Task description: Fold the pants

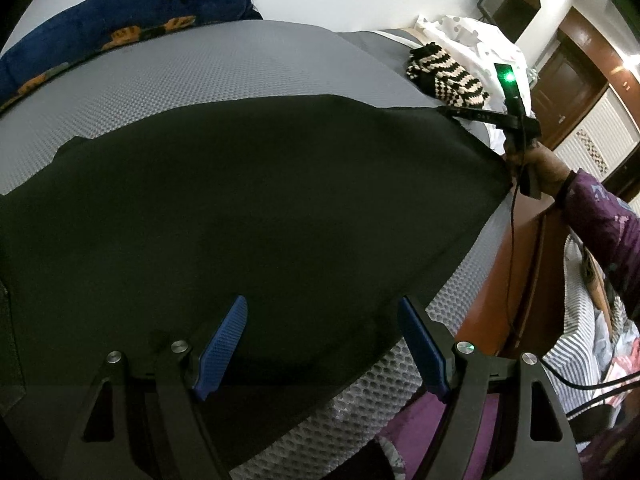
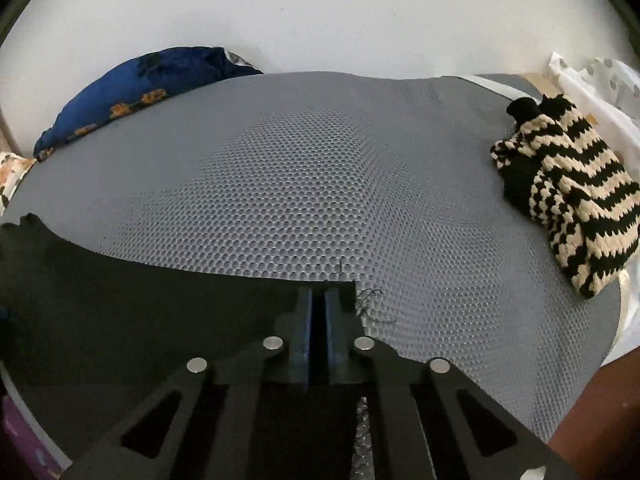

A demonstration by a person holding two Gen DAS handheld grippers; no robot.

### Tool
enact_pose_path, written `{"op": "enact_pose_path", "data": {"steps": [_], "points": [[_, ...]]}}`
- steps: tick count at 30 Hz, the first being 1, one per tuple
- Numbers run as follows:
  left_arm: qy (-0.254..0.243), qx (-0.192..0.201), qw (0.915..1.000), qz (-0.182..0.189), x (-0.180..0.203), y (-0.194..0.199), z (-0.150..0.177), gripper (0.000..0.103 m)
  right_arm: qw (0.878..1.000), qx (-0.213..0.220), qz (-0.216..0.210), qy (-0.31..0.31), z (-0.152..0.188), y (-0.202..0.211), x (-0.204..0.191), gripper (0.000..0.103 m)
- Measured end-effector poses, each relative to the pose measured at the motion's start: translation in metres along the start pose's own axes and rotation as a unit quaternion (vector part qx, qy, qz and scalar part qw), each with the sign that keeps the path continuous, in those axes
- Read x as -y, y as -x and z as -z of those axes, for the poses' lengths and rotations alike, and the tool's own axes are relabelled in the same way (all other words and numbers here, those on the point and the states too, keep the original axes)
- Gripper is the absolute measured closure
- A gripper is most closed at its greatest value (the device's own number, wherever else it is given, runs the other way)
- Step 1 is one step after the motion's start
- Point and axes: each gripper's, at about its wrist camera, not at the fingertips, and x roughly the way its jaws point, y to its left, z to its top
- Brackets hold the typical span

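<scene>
Black pants [image 1: 248,200] lie spread flat on the grey honeycomb mattress [image 1: 208,76]. My left gripper [image 1: 322,312] is open, its blue pads just above the near edge of the pants, holding nothing. My right gripper [image 2: 319,300] is shut on the frayed corner of the pants [image 2: 160,312] at the hem. In the left wrist view the right gripper [image 1: 444,110] shows at the far right corner of the cloth, held by a hand.
A striped black and cream knit [image 2: 568,196] lies at the mattress's right end. A dark blue floral pillow [image 2: 132,88] lies against the back wall. White polka-dot cloth [image 1: 472,36] lies behind the knit. A wooden bed frame [image 1: 516,264] edges the right.
</scene>
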Motion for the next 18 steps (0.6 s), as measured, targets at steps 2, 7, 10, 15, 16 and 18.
{"op": "enact_pose_path", "data": {"steps": [2, 7, 10, 15, 16, 18], "points": [[0.002, 0.001, 1.0, 0.0, 0.0, 0.0, 0.0, 0.025, 1.0, 0.007, 0.01, -0.002, -0.001, 0.004, -0.001, 0.103], [0.013, 0.006, 0.9999, 0.001, -0.003, 0.002, 0.002, 0.025, 0.998, 0.044, 0.049, -0.013, -0.002, 0.025, -0.003, 0.103], [0.017, 0.009, 0.9998, -0.004, -0.007, 0.003, 0.003, 0.025, 0.994, 0.048, 0.097, -0.018, -0.003, 0.026, 0.001, 0.103], [0.015, 0.011, 0.9998, -0.006, -0.008, 0.003, 0.004, 0.025, 0.993, 0.073, 0.051, -0.081, 0.004, 0.037, 0.033, 0.103], [0.015, 0.011, 0.9998, -0.006, -0.007, 0.003, 0.004, 0.025, 0.993, 0.072, 0.02, -0.086, 0.004, 0.039, 0.033, 0.102], [0.015, 0.013, 0.9998, -0.002, -0.006, 0.002, 0.004, 0.025, 0.994, 0.078, 0.012, -0.074, 0.003, 0.047, 0.023, 0.096]]}}
